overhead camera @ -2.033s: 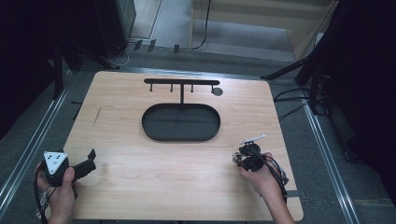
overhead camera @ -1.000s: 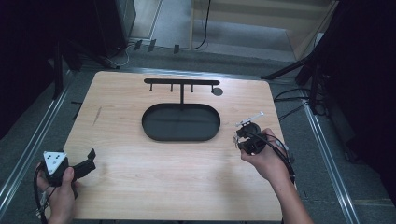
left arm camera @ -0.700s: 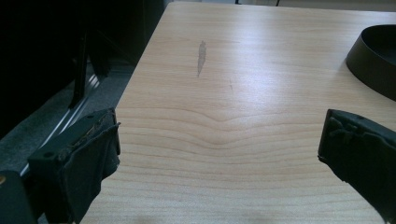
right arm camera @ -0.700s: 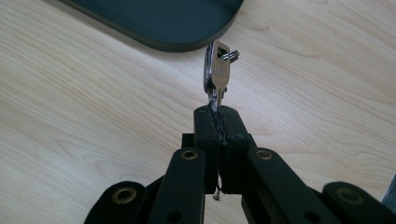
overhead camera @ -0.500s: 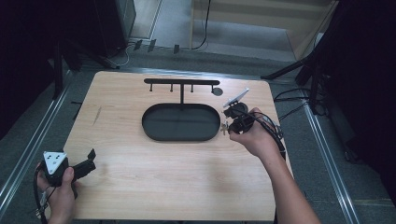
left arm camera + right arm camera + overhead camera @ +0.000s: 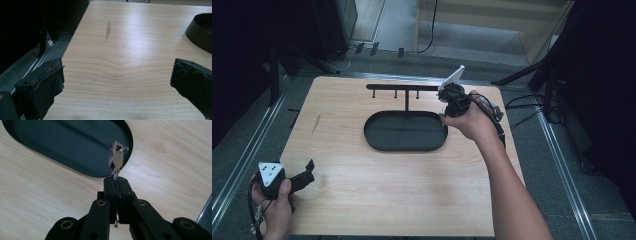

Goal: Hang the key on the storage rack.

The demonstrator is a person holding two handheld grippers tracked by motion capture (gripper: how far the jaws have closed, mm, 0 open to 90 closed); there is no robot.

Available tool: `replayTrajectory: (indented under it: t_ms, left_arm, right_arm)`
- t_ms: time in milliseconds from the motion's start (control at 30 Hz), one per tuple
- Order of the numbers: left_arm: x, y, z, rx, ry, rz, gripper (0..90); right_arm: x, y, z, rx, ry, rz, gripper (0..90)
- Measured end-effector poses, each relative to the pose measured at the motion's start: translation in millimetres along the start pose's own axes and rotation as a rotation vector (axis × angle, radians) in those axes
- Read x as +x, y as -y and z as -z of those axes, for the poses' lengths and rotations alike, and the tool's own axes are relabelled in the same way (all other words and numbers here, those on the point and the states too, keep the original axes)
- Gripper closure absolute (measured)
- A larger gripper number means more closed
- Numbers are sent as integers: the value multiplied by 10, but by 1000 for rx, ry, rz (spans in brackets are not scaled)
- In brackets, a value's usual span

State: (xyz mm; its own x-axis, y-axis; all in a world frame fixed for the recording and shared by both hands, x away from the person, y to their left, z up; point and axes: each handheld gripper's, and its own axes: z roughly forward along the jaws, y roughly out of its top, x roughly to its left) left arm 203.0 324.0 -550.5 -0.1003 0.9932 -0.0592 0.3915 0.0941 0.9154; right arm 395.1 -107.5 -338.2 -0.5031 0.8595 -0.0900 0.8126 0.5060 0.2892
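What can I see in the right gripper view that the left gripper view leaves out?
The right gripper view shows the right gripper with its jaws shut on a silver key that has a small ring at its top. The left gripper view shows the left gripper with its jaws wide apart, and a grey scuff mark. Both show the wooden table and the black oval tray.

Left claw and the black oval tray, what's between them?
In the high view, just bare wooden table between the left claw and the black oval tray.
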Motion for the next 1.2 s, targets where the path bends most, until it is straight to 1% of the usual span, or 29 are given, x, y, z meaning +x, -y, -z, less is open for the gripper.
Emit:
replayTrajectory:
  t_ms: [200, 267, 400, 467, 500, 567, 633, 900, 967, 1067, 1100, 1200]
  left_arm:
    - [3, -2, -1, 6, 2, -3, 0]
    - [1, -1, -1, 6, 2, -7, 0]
    - [3, -2, -1, 8, 4, -4, 0]
    - [3, -2, 0, 8, 5, -5, 0]
    - [4, -2, -1, 7, 5, -5, 0]
    - [5, -3, -2, 8, 6, -4, 0]
    - [5, -3, -4, 8, 6, -1, 0]
    - [7, -4, -4, 10, 11, -1, 0]
    - [6, -4, -5, 8, 10, -1, 0]
    - [8, -4, -5, 7, 11, 0, 0]
    - [8, -4, -5, 8, 11, 1, 0]
    - [9, -4, -5, 8, 11, 1, 0]
  right_arm:
    - [19, -149, 122, -16, 12, -7, 883]
    - [22, -212, 160, -21, 16, -20, 883]
    - [8, -259, 138, -12, 18, -27, 883]
    - [-7, -287, 108, -5, 17, -38, 883]
    - [-25, -314, 83, -1, 14, -52, 883]
    - [-33, -327, 71, -3, 13, -55, 883]
    - [-39, -365, 43, 2, 17, -68, 882]
    - [-60, -407, 31, 12, 23, -75, 882]
    - [-74, -429, 56, -6, 32, -89, 882]
    - [-70, -444, 51, 1, 33, -81, 882]
    - [-56, -460, 37, 9, 50, -73, 882]
    - [-42, -473, 17, 12, 60, -62, 881]
